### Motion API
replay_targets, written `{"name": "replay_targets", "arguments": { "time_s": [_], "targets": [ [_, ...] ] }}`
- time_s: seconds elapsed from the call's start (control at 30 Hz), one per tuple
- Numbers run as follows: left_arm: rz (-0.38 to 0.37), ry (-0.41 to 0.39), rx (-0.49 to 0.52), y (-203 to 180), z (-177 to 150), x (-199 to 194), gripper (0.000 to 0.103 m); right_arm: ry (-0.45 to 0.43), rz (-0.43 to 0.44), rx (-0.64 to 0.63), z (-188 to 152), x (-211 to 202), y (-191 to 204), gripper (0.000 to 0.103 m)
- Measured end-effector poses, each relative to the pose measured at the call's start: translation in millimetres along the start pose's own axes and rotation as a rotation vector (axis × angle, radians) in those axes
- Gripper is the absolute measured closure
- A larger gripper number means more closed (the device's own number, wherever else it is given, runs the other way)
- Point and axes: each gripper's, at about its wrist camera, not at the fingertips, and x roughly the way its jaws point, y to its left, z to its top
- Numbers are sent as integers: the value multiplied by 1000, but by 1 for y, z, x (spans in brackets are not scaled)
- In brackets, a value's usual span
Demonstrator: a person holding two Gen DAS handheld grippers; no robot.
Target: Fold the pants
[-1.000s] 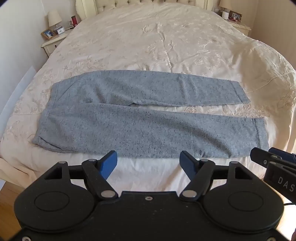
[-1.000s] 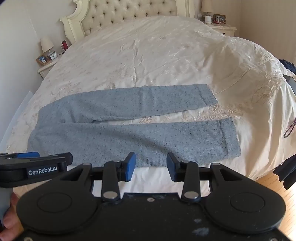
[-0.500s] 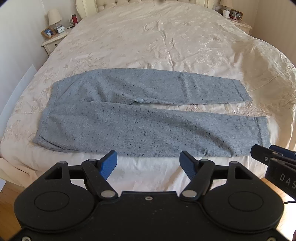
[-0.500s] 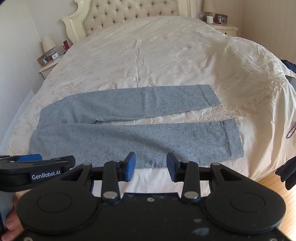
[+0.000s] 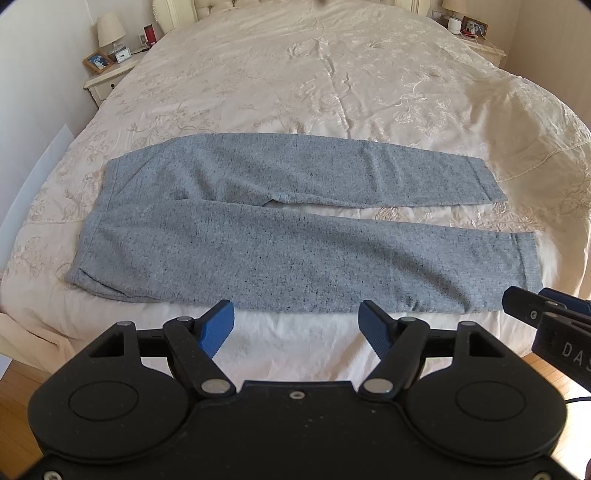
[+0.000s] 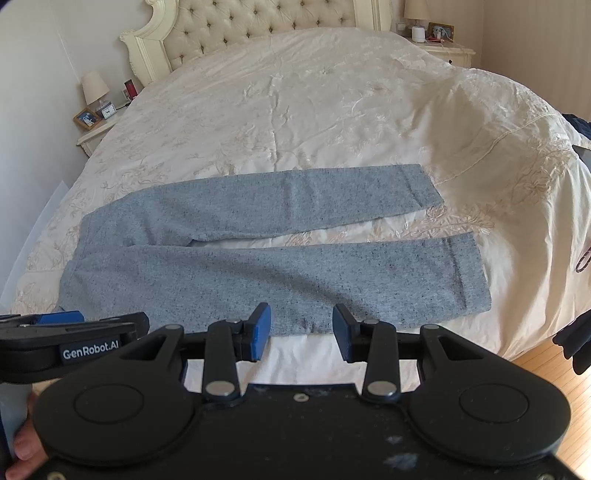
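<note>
Grey speckled pants [image 5: 280, 254] [image 6: 258, 273] lie flat across the foot of a cream bed, waistband at the left, both legs running right with a narrow gap between them. My left gripper [image 5: 297, 325] hovers open over the bed's near edge, just short of the near leg's lower hem line, nothing between its blue pads. My right gripper [image 6: 301, 330] is also open and empty, held above the same near edge. Each gripper shows at the side of the other's view.
The cream embroidered bedspread [image 5: 332, 85] stretches away to a tufted headboard [image 6: 258, 29]. Nightstands with lamps and photo frames stand at the far left [image 5: 110, 70] and far right [image 6: 443, 44]. Wooden floor [image 6: 546, 373] shows at the right. A hand [image 6: 22, 443] grips the left tool.
</note>
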Motion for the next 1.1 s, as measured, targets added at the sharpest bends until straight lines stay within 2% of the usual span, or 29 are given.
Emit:
{"name": "replay_targets", "arguments": {
  "time_s": [1.1],
  "targets": [
    [-17,12,-4,9,3,8,28,16,-4,-8,1,5,9,63]
  ]
}}
